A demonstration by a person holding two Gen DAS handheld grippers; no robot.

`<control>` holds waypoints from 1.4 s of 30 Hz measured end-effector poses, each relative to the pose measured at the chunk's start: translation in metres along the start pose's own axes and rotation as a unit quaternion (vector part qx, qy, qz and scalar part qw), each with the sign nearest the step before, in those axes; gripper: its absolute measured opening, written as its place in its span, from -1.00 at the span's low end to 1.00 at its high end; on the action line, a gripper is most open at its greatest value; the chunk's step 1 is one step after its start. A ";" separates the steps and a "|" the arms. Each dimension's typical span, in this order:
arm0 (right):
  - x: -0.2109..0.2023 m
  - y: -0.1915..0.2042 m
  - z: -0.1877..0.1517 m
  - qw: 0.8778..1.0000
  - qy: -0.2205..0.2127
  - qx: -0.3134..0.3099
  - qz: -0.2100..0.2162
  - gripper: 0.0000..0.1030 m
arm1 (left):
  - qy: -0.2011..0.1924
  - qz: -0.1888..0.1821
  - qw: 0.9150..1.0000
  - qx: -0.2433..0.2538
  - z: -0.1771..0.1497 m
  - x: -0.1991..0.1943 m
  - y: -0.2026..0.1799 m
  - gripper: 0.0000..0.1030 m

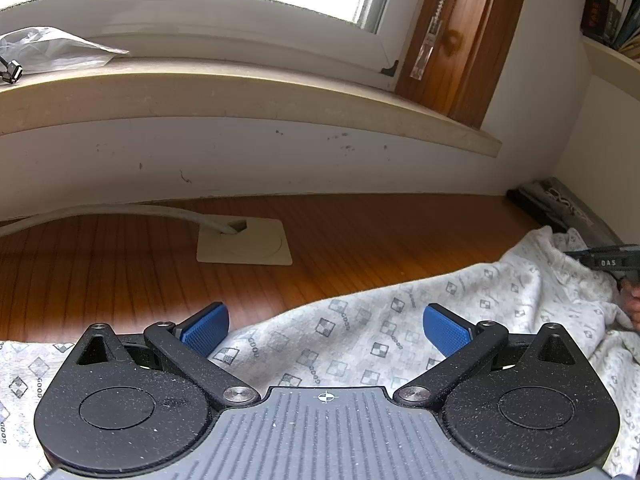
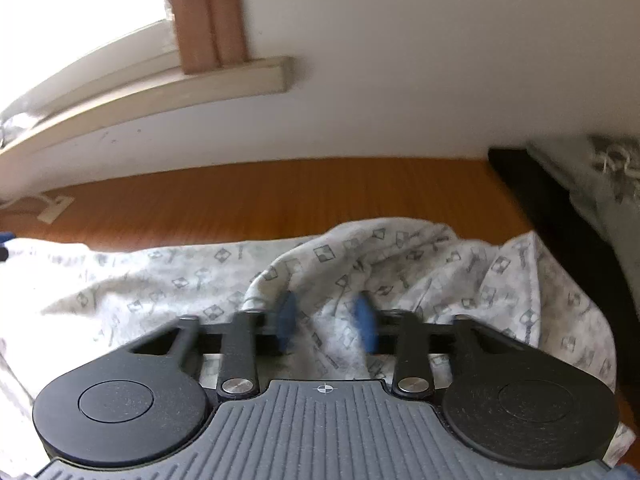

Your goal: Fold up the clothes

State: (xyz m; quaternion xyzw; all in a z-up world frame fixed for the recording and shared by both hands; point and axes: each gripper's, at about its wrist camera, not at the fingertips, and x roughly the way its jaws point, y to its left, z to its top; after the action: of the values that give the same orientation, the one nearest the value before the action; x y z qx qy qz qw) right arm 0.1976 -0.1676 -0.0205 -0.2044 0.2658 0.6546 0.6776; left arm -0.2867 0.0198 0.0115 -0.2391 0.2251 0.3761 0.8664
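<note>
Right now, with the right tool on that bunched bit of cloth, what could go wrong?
1. The right tool is shut on a rumpled ridge of the garment, not a flat edge; lifting may take extra layers and spoil the fold.
2. The left tool is open and grips nothing; a pull could drag the whole garment across the desk.
3. The garment's end lies against a dark stack in the corner and could snag there.

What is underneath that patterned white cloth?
The patterned cloth lies spread on a wooden tabletop, whose bare boards show beyond its far edge. Whatever else might sit beneath the cloth is covered, so it cannot be seen.
</note>
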 end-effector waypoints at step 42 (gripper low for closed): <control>0.031 -0.056 0.070 0.991 -0.062 0.071 -0.091 -0.54 | -0.009 0.027 1.000 -0.003 0.001 -0.003 0.001 1.00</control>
State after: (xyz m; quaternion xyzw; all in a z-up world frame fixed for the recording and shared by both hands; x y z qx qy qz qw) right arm 0.2603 -0.1033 0.0099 -0.1385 0.2493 0.5813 0.7621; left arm -0.2893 0.0198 0.0137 -0.2325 0.2225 0.4025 0.8570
